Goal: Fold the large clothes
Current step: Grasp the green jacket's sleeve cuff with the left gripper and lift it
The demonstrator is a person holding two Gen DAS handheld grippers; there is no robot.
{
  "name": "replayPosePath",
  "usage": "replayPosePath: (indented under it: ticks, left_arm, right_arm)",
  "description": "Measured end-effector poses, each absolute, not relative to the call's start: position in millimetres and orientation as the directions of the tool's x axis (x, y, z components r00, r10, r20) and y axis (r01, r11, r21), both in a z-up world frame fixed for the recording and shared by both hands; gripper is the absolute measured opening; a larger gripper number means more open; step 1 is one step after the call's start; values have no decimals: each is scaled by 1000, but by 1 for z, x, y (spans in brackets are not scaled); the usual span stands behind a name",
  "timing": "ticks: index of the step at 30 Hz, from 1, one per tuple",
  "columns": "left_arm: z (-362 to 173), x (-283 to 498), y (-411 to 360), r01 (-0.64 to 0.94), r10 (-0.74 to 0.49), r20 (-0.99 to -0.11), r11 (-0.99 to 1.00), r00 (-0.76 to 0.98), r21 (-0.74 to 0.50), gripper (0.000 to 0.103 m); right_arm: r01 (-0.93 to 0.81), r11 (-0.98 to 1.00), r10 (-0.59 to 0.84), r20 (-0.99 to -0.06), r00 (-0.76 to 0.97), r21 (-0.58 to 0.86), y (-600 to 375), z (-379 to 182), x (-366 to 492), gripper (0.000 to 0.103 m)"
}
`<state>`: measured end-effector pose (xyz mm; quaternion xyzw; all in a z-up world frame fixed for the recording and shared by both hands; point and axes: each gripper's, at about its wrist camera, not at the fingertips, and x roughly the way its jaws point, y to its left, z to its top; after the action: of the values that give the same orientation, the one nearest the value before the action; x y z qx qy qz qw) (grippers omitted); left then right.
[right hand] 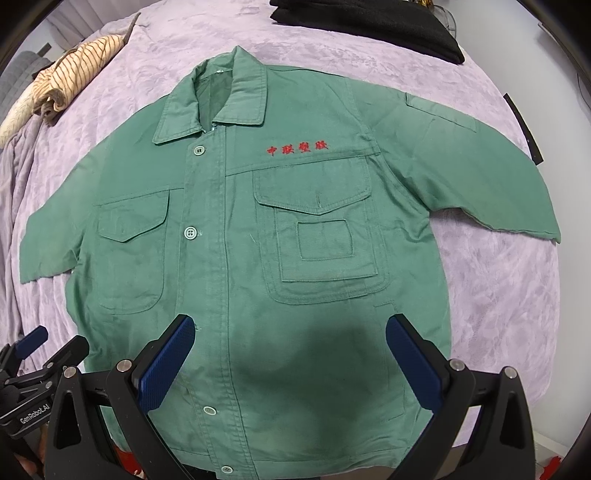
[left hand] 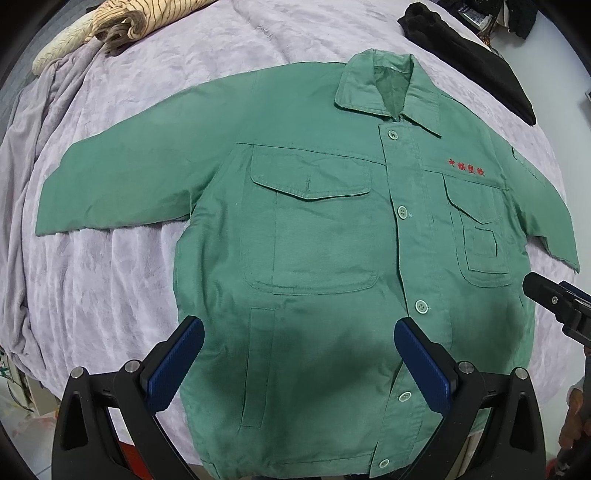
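A green work jacket [left hand: 317, 236] lies flat and buttoned on a lilac bedspread [left hand: 122, 280], collar away from me, both sleeves spread out. It has chest pockets and red embroidered characters. It also shows in the right wrist view [right hand: 236, 236]. My left gripper [left hand: 299, 358] is open and empty, hovering over the jacket's lower hem area. My right gripper [right hand: 290, 354] is open and empty, hovering over the lower front on the other side. The right gripper shows at the edge of the left wrist view [left hand: 557, 302], and the left gripper at the lower left of the right wrist view [right hand: 40, 354].
A striped cream garment [left hand: 110, 22] lies bunched at the far left of the bed. A folded black garment [left hand: 472, 55] lies at the far right behind the collar. The bedspread [right hand: 498, 288] ends near me and at both sides.
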<state>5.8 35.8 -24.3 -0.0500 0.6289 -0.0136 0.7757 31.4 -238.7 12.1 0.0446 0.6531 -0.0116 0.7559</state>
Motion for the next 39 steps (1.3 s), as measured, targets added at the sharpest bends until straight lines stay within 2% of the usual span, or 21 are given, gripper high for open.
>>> replayPosePath:
  ticks: [2, 6, 11, 19, 25, 27, 28, 29, 30, 31, 34, 39]
  left_arm:
    - [-28, 6, 48, -59, -91, -973, 993, 211, -106, 103]
    - [-36, 8, 85, -116, -133, -962, 980, 239, -164, 103]
    - [-54, 16, 169, -264, -170, -934, 929, 315, -258, 103]
    - [-103, 27, 345, -531, -107, -886, 766, 451, -363, 103]
    - [-138, 42, 410, -619, -72, -877, 681, 474, -391, 103]
    - [-139, 42, 425, -649, -38, -874, 655, 485, -388, 91]
    - [-141, 42, 430, -655, -37, -871, 644, 489, -395, 72]
    - [-143, 42, 436, -659, -45, -870, 634, 491, -404, 48]
    - [-148, 47, 436, -654, -69, -864, 624, 499, -428, 33]
    - [-148, 46, 440, -622, -114, -833, 612, 541, -488, 10]
    - [-137, 47, 438, -579, -116, -802, 632, 586, -515, 8]
    - [-73, 63, 395, -394, -127, -735, 776, 666, -492, 8]
  right_arm:
    - [51, 997, 53, -981, 186, 64, -229, 11, 31, 103]
    - [6, 996, 90, -986, 141, 91, -202, 5, 32, 103]
    - [-61, 988, 150, -978, 144, 143, -160, -1, 32, 103]
    - [-156, 983, 111, -990, 86, 96, -97, -28, 29, 103]
    - [-208, 975, 76, -997, 4, 74, -64, -59, 25, 103]
    - [-225, 972, 71, -997, -3, 70, -55, -63, 23, 103]
    - [-234, 970, 69, -998, -4, 68, -50, -64, 21, 103]
    - [-241, 968, 70, -998, -4, 69, -47, -65, 20, 103]
    - [-245, 967, 69, -998, -3, 67, -44, -65, 19, 103]
    - [-247, 966, 71, -997, 0, 69, -41, -65, 18, 103]
    - [-237, 968, 84, -996, 16, 78, -38, -61, 14, 103]
    - [-211, 973, 106, -994, 37, 95, -52, -47, 10, 103]
